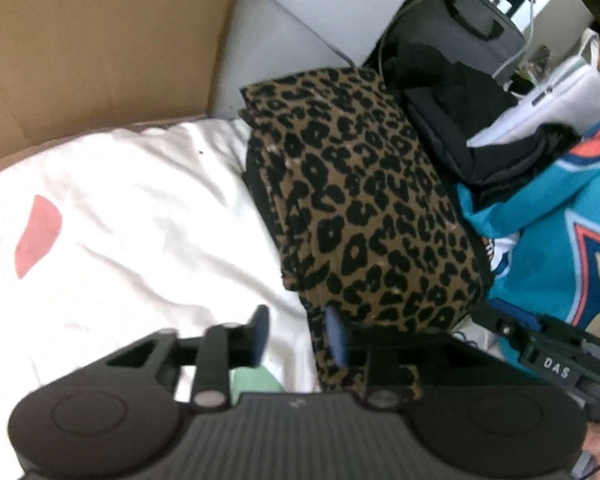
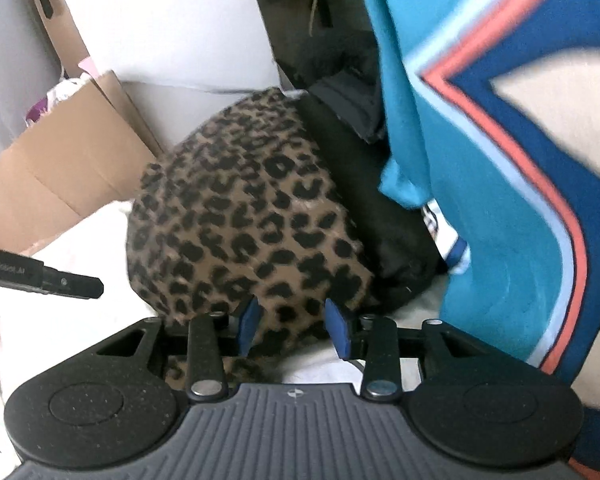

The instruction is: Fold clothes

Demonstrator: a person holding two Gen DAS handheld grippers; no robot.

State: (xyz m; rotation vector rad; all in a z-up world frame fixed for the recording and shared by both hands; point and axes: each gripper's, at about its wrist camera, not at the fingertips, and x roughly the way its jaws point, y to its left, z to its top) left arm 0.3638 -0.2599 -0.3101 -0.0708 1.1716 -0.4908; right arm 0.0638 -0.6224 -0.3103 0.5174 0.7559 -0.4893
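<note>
So, left wrist view: left gripper (image 1: 298, 338) jaws apart, nothing clamped, right pad touching near edge of leopard-print garment (image 1: 364, 208).
Leopard-print garment: folded, lying on white bedding (image 1: 140, 216), black clothes (image 1: 468, 120) and teal jersey (image 1: 560, 232) beside it.
Cardboard box (image 1: 92, 40): at far left edge of bedding.
Right wrist view: right gripper (image 2: 294, 330) jaws apart, straddling garment's near edge, not pinching.
Teal jersey: hanging at right, blurred.
</note>
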